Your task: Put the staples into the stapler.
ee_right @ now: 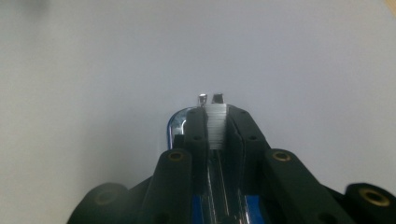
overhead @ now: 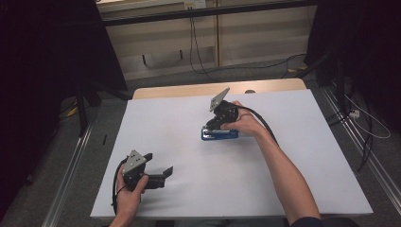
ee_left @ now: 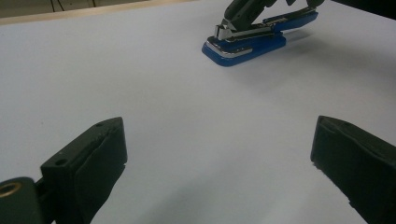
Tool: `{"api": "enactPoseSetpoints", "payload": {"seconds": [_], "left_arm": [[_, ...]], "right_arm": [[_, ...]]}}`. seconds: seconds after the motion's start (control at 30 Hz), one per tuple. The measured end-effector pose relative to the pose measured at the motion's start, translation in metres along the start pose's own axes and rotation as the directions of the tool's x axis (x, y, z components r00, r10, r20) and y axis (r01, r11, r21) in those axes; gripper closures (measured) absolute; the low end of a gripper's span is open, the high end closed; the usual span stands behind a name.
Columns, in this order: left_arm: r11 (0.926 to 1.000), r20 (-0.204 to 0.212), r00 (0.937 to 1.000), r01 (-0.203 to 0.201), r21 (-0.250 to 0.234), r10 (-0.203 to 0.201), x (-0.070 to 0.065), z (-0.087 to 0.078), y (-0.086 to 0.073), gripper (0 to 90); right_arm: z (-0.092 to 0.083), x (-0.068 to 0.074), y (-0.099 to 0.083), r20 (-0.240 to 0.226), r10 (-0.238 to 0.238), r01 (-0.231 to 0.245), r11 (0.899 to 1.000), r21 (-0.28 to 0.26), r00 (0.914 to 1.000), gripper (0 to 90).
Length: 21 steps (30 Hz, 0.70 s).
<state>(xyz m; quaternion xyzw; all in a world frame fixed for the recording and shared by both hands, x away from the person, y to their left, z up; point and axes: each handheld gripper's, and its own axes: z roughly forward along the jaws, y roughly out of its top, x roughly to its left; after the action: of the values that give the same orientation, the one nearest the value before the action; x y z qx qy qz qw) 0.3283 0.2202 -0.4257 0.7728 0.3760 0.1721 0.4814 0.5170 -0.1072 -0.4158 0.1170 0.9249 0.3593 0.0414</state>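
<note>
Two claws on the go, one in each of the person's hands, over a counter [overhead: 293,189] covered in plain white. The right claw [overhead: 215,127] is out near the middle of the counter, tipped downward with its grey three-cornered plate sticking up toward the far side, and it's clamped on a blue stapler [overhead: 220,135]. In the right gripper view the two black jaws are pinched in tight on the row of silvery staples [ee_right: 216,126] in the top of the stapler [ee_right: 177,126], with the chrome nose poking out just past the fingertips and a bit of blue showing underneath. From the left gripper view the stapler [ee_left: 245,44] sits with its blue base flat on the white surface, chrome strip along the front, and the upper arm looks tilted up a bit at the end where the right claw [ee_left: 243,18] has it. The left claw [overhead: 158,174] is well apart from all that, down by the near-left part of the counter, held low with its jaws spread wide and nothing between them, just bare white counter [ee_left: 187,140] in the gap. The right hand [overhead: 246,124] wraps around its gripper, with the black cable looping back along the forearm.
</note>
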Motion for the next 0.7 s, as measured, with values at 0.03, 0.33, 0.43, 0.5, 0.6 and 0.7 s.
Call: {"api": "enactPoseSetpoints", "payload": {"seconds": [0.03, 0.33, 0.43, 0.5, 0.6, 0.7], "left_arm": [[1.0, 0.0, 1.0, 0.0, 0.0, 0.0, 0.0002, 0.0, 0.0, 3.8], [1.0, 0.001, 1.0, -0.005, 0.002, 0.005, -0.0006, 0.0003, 0.0003, 3.7], [1.0, 0.001, 1.0, -0.008, 0.0, 0.008, -0.0002, 0.0, 0.0005, 3.8], [1.0, 0.002, 1.0, -0.003, -0.002, 0.003, -0.0003, 0.0, 0.0002, 3.8], [1.0, 0.003, 1.0, -0.003, -0.001, 0.003, -0.0002, 0.0002, 0.0002, 3.7], [1.0, 0.003, 1.0, -0.004, 0.0, 0.004, -0.0005, 0.0002, 0.0003, 3.7]], "right_arm": [[0.0, 0.0001, 0.0001, -0.001, -0.001, 0.001, 1.0, 0.0, 1.0, 78.9], [0.0008, 0.0, -0.0001, 0.0, -0.011, 0.011, 1.0, 0.006, 0.9999, 79.0], [0.0009, -0.0003, -0.0005, -0.004, -0.002, 0.002, 1.0, 0.004, 1.0, 78.9], [0.0011, -0.0009, -0.001, -0.006, 0.0, 0.0, 1.0, -0.001, 1.0, 78.9], [0.0017, -0.0007, -0.001, -0.005, 0.0, 0.0, 1.0, 0.006, 1.0, 78.9], [0.0018, -0.0007, -0.0011, -0.006, 0.0, 0.0, 1.0, 0.006, 1.0, 78.9]]}}
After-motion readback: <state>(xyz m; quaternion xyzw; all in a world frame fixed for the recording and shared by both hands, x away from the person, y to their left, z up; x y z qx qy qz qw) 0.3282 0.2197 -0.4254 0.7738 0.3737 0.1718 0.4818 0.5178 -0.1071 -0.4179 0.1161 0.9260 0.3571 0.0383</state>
